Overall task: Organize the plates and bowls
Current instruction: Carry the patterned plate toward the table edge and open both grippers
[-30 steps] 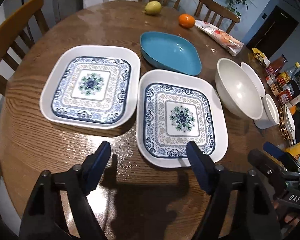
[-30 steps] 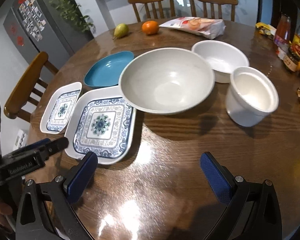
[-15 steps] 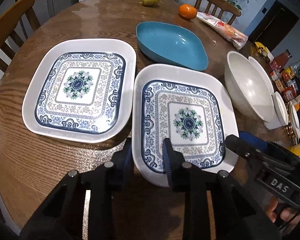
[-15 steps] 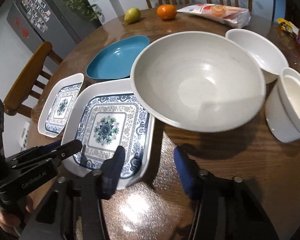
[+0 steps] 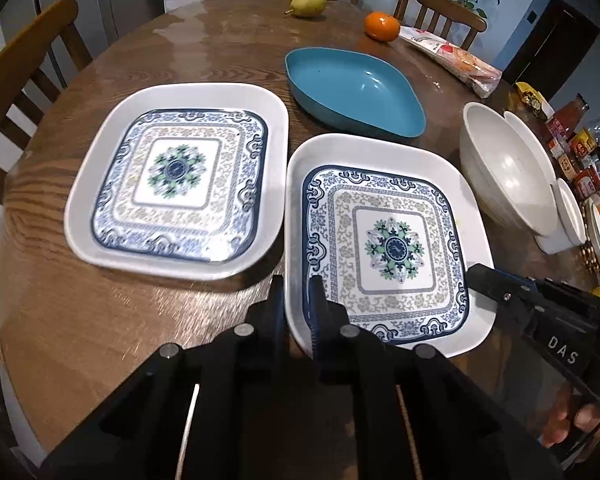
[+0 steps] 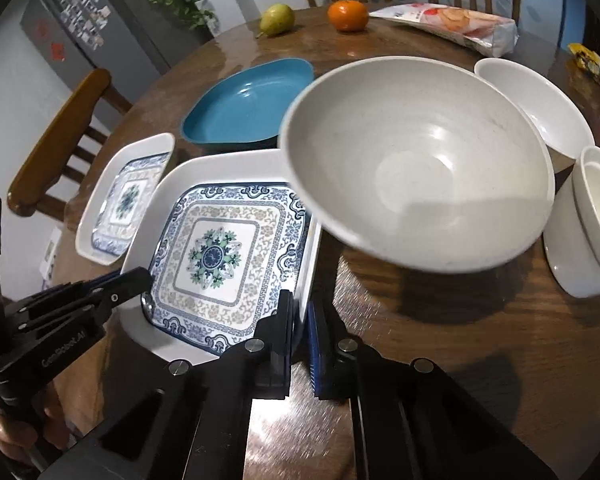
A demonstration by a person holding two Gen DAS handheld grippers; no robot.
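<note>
Two square white plates with blue patterns lie side by side on the round wooden table. My left gripper (image 5: 296, 300) is shut on the near left rim of the right-hand plate (image 5: 392, 240). My right gripper (image 6: 300, 320) is shut on the near right rim of that same plate (image 6: 220, 256). The other patterned plate (image 5: 176, 180) lies to its left, also in the right wrist view (image 6: 124, 196). A blue dish (image 5: 356, 88) sits behind them. A large white bowl (image 6: 416, 168) stands right of the held plate.
A smaller white bowl (image 6: 536, 104) and a white cup on a saucer (image 6: 592, 216) stand at the right. A pear (image 5: 308, 2), an orange (image 5: 382, 26), a snack packet (image 5: 452, 58) and sauce bottles (image 5: 572, 128) sit at the far side. Wooden chairs ring the table.
Both grippers moved forward to the right-hand patterned plate and closed from wide open onto its near rim, left gripper at the left corner, right gripper at the right corner.
</note>
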